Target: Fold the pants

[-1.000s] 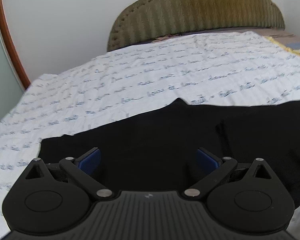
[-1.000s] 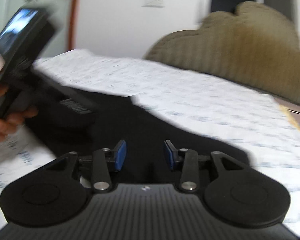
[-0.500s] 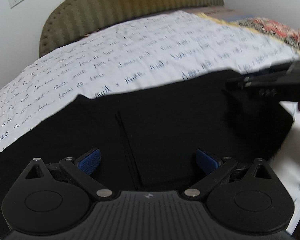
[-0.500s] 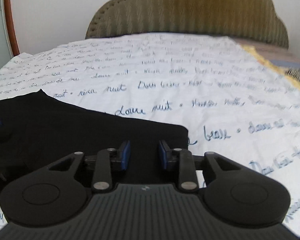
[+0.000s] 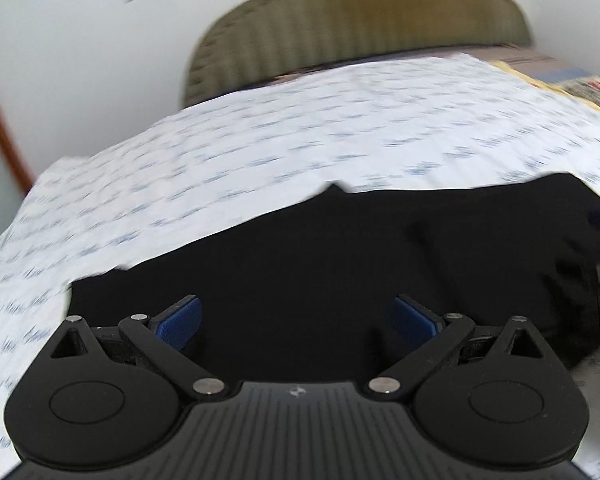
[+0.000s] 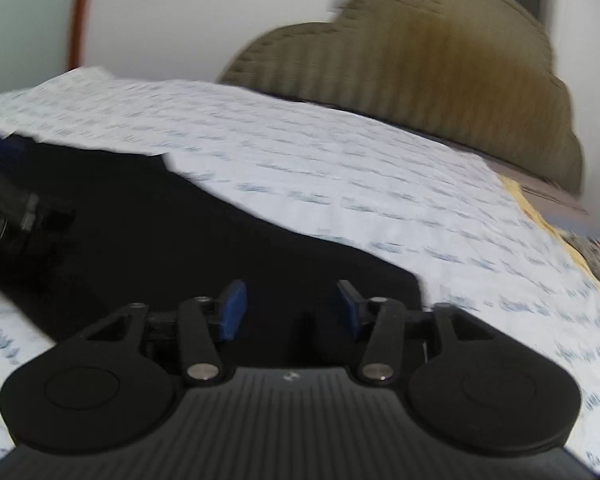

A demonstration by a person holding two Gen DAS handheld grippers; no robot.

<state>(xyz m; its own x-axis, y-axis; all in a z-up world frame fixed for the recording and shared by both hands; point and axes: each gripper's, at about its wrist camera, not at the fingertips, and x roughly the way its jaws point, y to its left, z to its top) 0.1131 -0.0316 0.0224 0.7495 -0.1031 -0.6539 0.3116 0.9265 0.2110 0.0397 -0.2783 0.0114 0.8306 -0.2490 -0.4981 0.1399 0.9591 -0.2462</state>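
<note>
Both views motion-blurred. Setting: a bed (image 5: 340,128) covered by a white sheet (image 5: 260,152) printed with rows of blue handwriting. Olive, ribbed headboard (image 5: 360,32) at the far end against a pale wall (image 5: 80,60). A patterned cover (image 6: 596,256) with a yellow edge shows at the right margin of the bed.

Black pants (image 5: 320,248) lie flat on the sheet at the near side of the bed, spread across the width of both views. From the left wrist, the far edge runs as an uneven line with a small peak near the middle; a near-left corner sits just ahead of the left pad. From the right wrist, the cloth (image 6: 180,232) ends in a squared corner just right of the tongs' right pad.

Left tongs (image 5: 296,320): spread wide, blue pads (image 5: 180,322) far apart, poised over the black fabric. Nothing between the pads; whether they touch the cloth below cannot be told.

Right tongs (image 6: 288,312): jaws opening, now at a middling gap, blue pads (image 6: 232,314) clear of each other. Only the flat cloth lies beneath; nothing pinched.

Each device shows in the other's view: the right one as a dark blurred shape at the right edge of the left wrist view, the left one as a black body at the left edge of the right wrist view, above the pants.
</note>
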